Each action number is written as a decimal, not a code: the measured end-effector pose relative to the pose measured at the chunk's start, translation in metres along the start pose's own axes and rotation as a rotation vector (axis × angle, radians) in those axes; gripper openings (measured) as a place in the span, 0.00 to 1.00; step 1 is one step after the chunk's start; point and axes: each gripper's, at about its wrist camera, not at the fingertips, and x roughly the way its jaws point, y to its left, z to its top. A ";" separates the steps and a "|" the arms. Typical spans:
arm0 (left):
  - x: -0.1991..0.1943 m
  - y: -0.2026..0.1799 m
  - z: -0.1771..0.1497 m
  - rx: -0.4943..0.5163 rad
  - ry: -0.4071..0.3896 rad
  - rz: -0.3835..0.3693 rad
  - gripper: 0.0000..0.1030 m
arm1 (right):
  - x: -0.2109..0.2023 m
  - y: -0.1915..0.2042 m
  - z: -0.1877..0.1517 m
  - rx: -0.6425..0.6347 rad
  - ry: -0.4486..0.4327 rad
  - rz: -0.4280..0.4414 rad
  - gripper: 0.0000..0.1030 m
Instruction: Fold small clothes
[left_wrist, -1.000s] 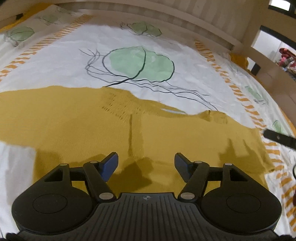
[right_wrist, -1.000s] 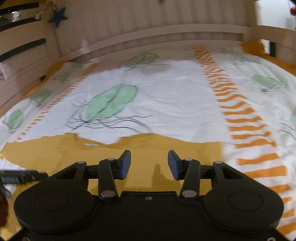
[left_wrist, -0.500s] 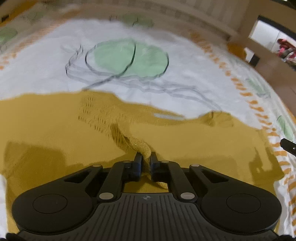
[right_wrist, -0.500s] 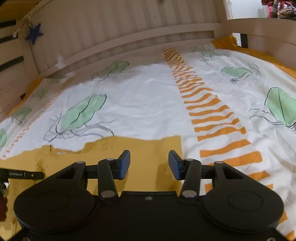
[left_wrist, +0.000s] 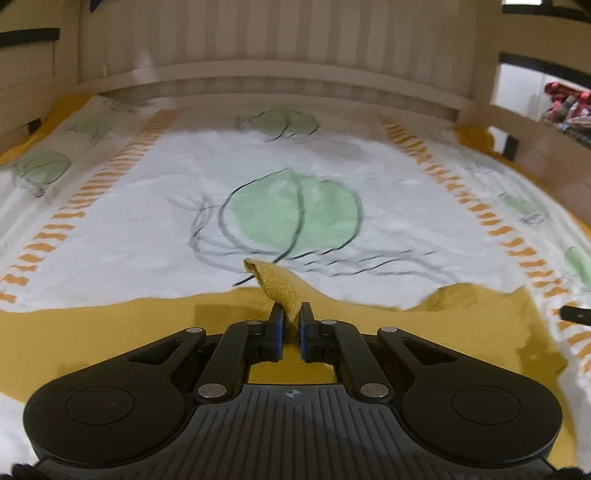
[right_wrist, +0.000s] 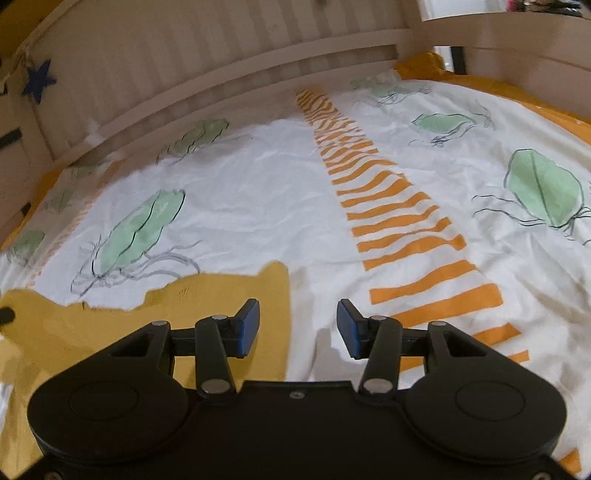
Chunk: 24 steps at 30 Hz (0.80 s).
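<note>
Mustard knit top (left_wrist: 110, 332) lies flat on the leaf-print bedsheet (left_wrist: 155, 229), near edge of the bed, with one bit pulled up. Left tongs (left_wrist: 291, 325) clenched on a pinch of the knit, a small peak of fabric sticking up and forward between the tips, top of it curling over. Right tongs (right_wrist: 297, 325) released, jaws wide apart, nothing between them, hovering over the top's right-hand edge (right_wrist: 284, 295) where yellow meets white sheet; left pad sits above the fabric, right pad above bare sheet. Contact with the cloth can't be told from this view. Step in hand looks like starting a fold, task barely begun, garment otherwise spread out. To do it well: keep the left pinch firm and lift just enough to clear the sheet, knit is loose and stretchy so a hard pull would drag the whole piece or distort it. Right tongs should probably drop onto that side edge and take a matching pinch, both layers if there are two, before moving. Carry both grips across together so the crease comes out straight. Risk: grabbing the sheet along with the top, sheet is wrinkled and soft.
</note>
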 end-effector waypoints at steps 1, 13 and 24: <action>0.004 0.005 -0.002 -0.012 0.019 0.007 0.07 | 0.001 0.002 -0.001 -0.010 0.008 0.001 0.54; 0.043 0.028 -0.045 -0.060 0.197 0.090 0.14 | 0.027 0.028 -0.026 -0.166 0.168 -0.048 0.60; 0.030 0.045 -0.068 -0.042 0.113 0.117 0.22 | 0.026 0.024 -0.024 -0.165 0.145 -0.079 0.60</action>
